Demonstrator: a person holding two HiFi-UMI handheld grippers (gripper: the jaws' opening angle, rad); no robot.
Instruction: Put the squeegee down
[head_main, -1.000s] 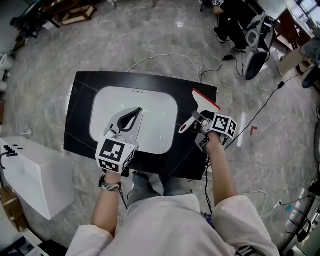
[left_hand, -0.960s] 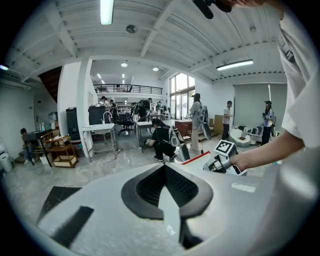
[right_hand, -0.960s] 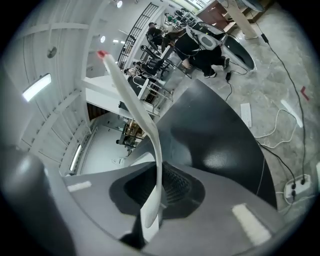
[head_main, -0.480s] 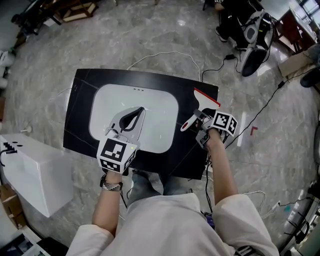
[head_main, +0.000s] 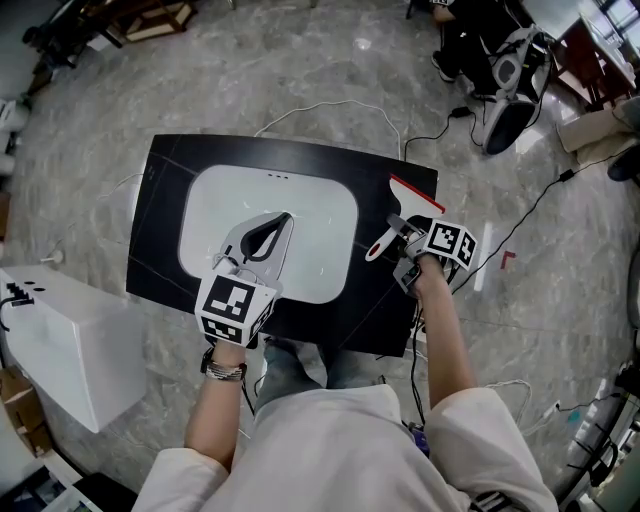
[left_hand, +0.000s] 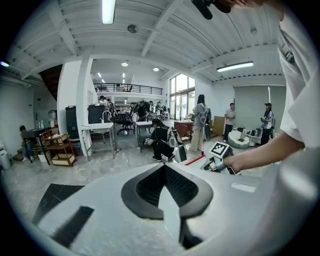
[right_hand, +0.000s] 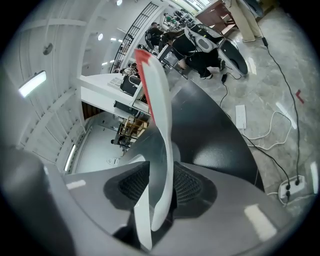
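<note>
The squeegee (head_main: 408, 203) points away from the person, red blade farthest, handle between the right gripper's (head_main: 393, 238) jaws, which have just been opening

An open lab hall: mezzanine railing (left_hand: 131, 89), equipment carts (left_hand: 100, 136), cables (head_main: 330, 106) across stone floor (head_main: 300, 60)

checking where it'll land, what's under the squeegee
Black tabletop, near its right edge. The squeegee has its handle between the right gripper's jaws, which have just been opening. The patch directly beneath the blade is covered, so contact can't be confirmed.
</note>
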